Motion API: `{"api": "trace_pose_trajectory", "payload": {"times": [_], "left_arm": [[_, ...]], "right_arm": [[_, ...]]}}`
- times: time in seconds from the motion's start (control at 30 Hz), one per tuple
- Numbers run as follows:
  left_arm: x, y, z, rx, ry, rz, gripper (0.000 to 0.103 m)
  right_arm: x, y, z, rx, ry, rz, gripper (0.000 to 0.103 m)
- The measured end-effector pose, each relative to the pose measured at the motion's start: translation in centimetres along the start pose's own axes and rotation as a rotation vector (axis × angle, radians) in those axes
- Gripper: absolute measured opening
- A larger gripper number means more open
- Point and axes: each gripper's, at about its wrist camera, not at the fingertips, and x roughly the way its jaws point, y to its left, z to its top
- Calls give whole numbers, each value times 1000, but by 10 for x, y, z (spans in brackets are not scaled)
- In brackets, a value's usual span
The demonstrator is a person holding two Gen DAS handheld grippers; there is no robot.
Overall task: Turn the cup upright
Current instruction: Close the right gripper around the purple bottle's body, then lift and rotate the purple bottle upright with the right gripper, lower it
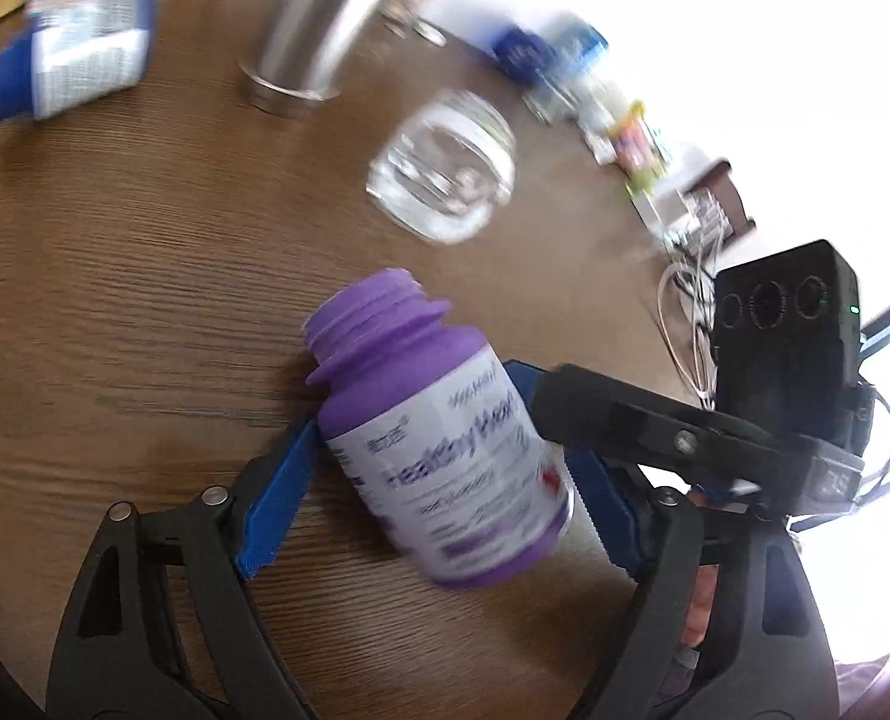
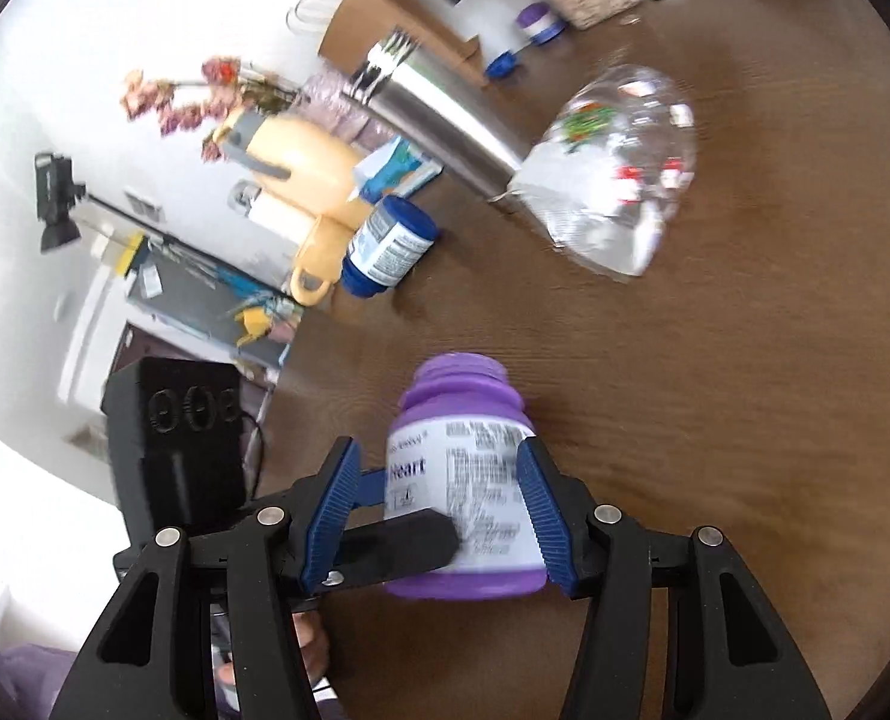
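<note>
1. Two tools meet on one purple bottle (image 1: 438, 456). The left tool (image 1: 438, 480) has its blue pads against the bottle's sides, one pad (image 1: 276, 498) on the left and the other partly hidden behind the label on the right, so it grips the bottle.
2. The right tool (image 2: 445, 504) has the same bottle (image 2: 463, 492) between its fingers; the right pad (image 2: 544, 516) touches the label, while the left pad (image 2: 330, 510) stands a little off it with a finger of the other tool crossing in between. Whether it truly clamps the bottle I cannot tell.
3. The bottle has no cap; its threaded neck points away from both tools, tilted over the table (image 1: 114, 300).
4. Ahead of the left tool, further out on the table, is the clear glass cup (image 1: 441, 171). It is blurred. In the right wrist view the same cup (image 2: 616, 171) sits ahead and to the right of the tool, and its wide end faces the tool's side. Whether it lies on its side or stands inverted I cannot tell.
5. Just beyond the cup stands a steel tumbler (image 1: 312, 24), near it but apart.
6. Far ahead and left of the left tool lies a blue-capped white bottle (image 1: 66, 66); the right view shows it (image 2: 387, 249) on its side, ahead and left.
7. Past it, at the table's far edge, a yellow jug (image 2: 306, 180) holds dried flowers (image 2: 186, 96).
</note>
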Motion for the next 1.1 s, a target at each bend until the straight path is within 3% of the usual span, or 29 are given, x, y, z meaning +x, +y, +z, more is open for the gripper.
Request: {"api": "trace_pose_trajectory", "payload": {"times": [0.1, 0.13, 0.17, 0.3, 0.4, 0.53, 0.67, 0.73, 0.83, 0.9, 0.93, 1.0, 1.07, 1.1], "left_arm": [[21, -20, 6, 70, 55, -41, 77], [28, -29, 7, 98, 77, -55, 71], [37, -38, 6, 149, 100, -14, 63], [55, -74, -3, 311, 133, 78, 62], [52, -89, -12, 387, 62, 102, 61], [43, -102, -17, 474, -32, 162, 62], [46, -115, -12, 536, -69, 135, 62], [48, -121, -12, 559, -97, 161, 62], [55, -112, -5, 527, -98, 137, 62], [57, -110, -2, 522, -101, 141, 64], [56, -110, 0, 525, -95, 144, 75], [56, -107, 3, 509, -94, 156, 85], [58, -103, 11, 474, -96, 167, 86], [60, -101, 14, 457, -94, 183, 86]], "right_arm": [[-22, -8, -8, 40, -44, -45, 58], [-30, -12, -10, 50, -56, -63, 58], [-36, -15, -10, 55, -65, -74, 60], [-60, -28, -13, 94, -93, -99, 60], [-73, -33, -14, 98, -88, -121, 63], [-77, -32, -10, 94, -62, -54, 79], [-58, -32, -4, 76, -3, -61, 78], [-54, -30, 0, 64, -16, -72, 72], [-52, -24, 5, 22, -22, -122, 72], [-50, -20, 9, -18, -26, -160, 72], [-51, -17, 12, -50, -40, -217, 72], [-56, -8, 18, -159, -87, -372, 72], [-62, 7, 25, -321, -186, -566, 72], [-63, 9, 27, -364, -211, -605, 72]]}}
